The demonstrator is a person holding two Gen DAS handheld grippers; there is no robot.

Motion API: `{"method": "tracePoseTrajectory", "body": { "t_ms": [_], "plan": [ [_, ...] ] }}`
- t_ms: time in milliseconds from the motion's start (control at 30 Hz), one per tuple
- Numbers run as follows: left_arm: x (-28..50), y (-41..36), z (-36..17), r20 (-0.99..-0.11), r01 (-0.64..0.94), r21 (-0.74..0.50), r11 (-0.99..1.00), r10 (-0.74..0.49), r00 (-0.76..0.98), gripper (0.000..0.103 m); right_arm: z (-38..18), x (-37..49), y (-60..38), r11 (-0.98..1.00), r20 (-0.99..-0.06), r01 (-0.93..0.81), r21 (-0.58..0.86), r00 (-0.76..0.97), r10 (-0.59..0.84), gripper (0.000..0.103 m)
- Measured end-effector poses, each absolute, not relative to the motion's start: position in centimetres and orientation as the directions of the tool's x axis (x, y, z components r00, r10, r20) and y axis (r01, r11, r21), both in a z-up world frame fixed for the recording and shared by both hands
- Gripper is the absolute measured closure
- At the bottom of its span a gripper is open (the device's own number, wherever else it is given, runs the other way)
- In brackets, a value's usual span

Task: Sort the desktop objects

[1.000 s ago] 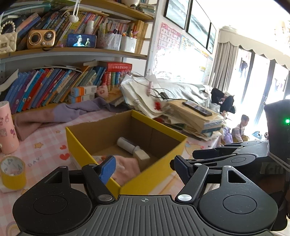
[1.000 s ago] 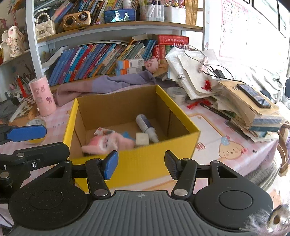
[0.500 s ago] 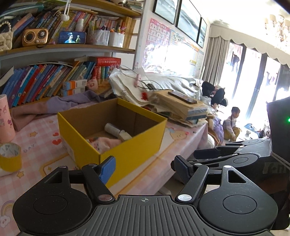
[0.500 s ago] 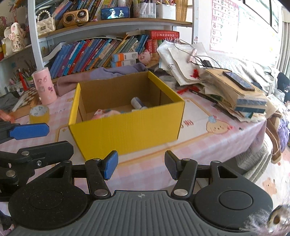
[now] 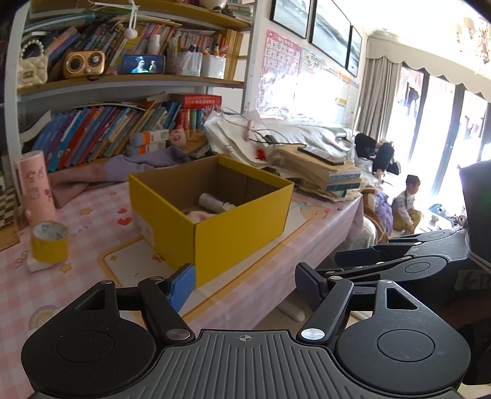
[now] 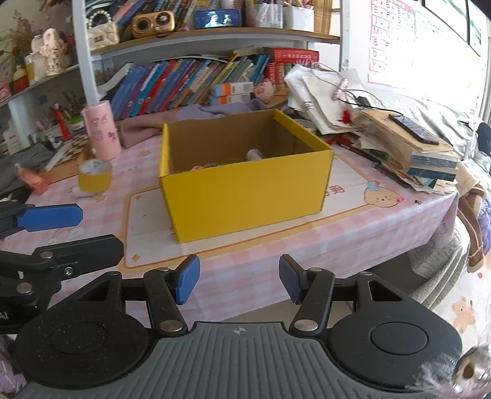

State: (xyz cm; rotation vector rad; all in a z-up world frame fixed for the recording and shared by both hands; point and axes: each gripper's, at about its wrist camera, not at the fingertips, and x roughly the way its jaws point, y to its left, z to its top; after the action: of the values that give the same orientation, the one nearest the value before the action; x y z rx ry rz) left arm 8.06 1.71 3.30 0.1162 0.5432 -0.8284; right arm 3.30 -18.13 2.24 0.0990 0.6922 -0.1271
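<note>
The yellow box (image 6: 245, 190) stands open on the pink checked desk (image 6: 353, 239), holding a white tube (image 5: 211, 201) and something pink (image 5: 198, 214). The left gripper (image 5: 245, 285) and the right gripper (image 6: 236, 279) hover near the box's front side, jaws apart and empty. A yellow tape roll (image 6: 94, 175) sits left of the box.

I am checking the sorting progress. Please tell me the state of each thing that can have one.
Yellow box: open, upright, items inside.
Tape roll: upright on the table, outside the box.
Pink cylinder: standing upright.
Phone on the shelf: screen on.
Left gripper: open, empty.
Right gripper: open, empty.
</note>
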Motion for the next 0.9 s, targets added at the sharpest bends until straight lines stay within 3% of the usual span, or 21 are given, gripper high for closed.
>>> {"method": "tracePoseTrajectory", "body": {
  "t_ms": [900],
  "plan": [
    [5.0, 8.6, 2.4, -0.573, 0.565, -0.079, 0.821, -0.501, 0.648, 0.029, 0.5, 1.9, -10.7, 0.991, -0.686, -0.019, 0.129, 0.720, 0.103, 0.048]
  ]
}}
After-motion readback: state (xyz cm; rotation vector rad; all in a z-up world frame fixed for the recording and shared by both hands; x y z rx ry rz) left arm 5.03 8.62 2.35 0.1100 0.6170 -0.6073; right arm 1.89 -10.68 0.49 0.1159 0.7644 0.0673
